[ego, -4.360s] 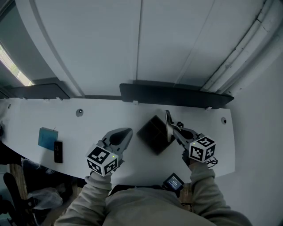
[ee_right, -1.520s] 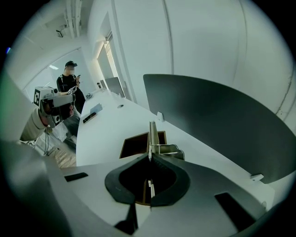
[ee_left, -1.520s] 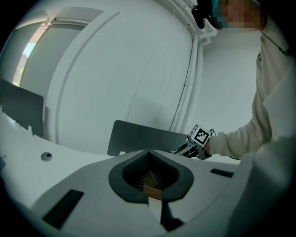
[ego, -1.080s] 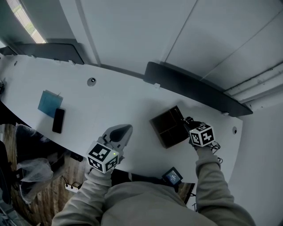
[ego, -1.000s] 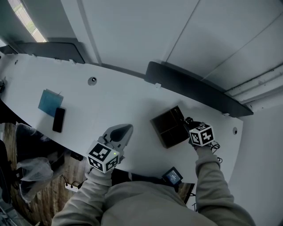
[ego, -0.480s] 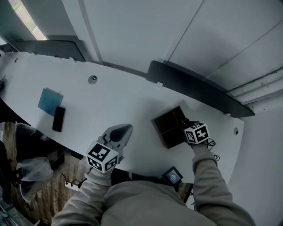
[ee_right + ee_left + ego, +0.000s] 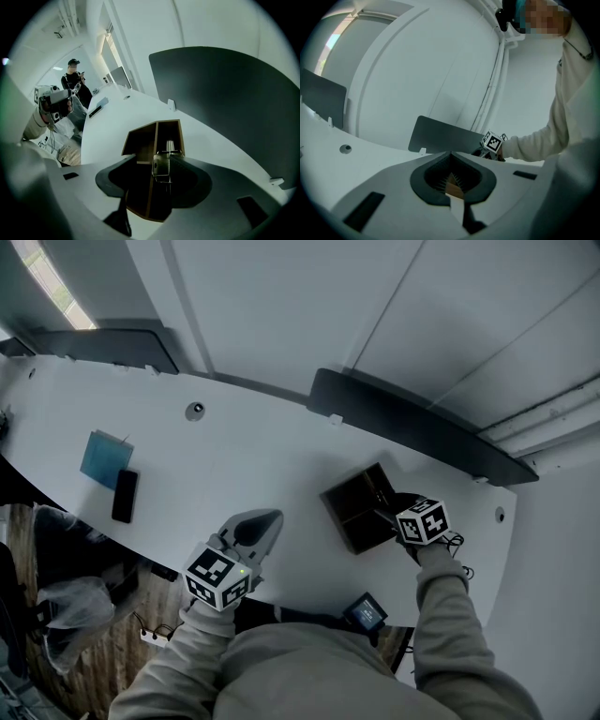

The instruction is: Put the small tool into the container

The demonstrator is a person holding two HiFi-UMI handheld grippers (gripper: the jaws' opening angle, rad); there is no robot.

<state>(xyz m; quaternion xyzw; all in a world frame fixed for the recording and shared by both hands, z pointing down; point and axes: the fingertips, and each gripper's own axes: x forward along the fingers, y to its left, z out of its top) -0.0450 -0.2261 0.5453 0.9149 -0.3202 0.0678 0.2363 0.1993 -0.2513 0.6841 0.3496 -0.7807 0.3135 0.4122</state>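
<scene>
The right gripper (image 7: 151, 159) has just been opening its jaws, freeing the small tool (image 7: 161, 165) between them, inside the box (image 7: 156, 123). It should withdraw straight upward. The left gripper (image 7: 451, 153) rests closed and empty.

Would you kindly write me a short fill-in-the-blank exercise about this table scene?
The jaws of the left gripper are ___.
The black phone lies beside a ___ pad.
The wooden container, with the small metal tool over it, stands on a ___ table.
Missing words: shut, blue, white.
</scene>
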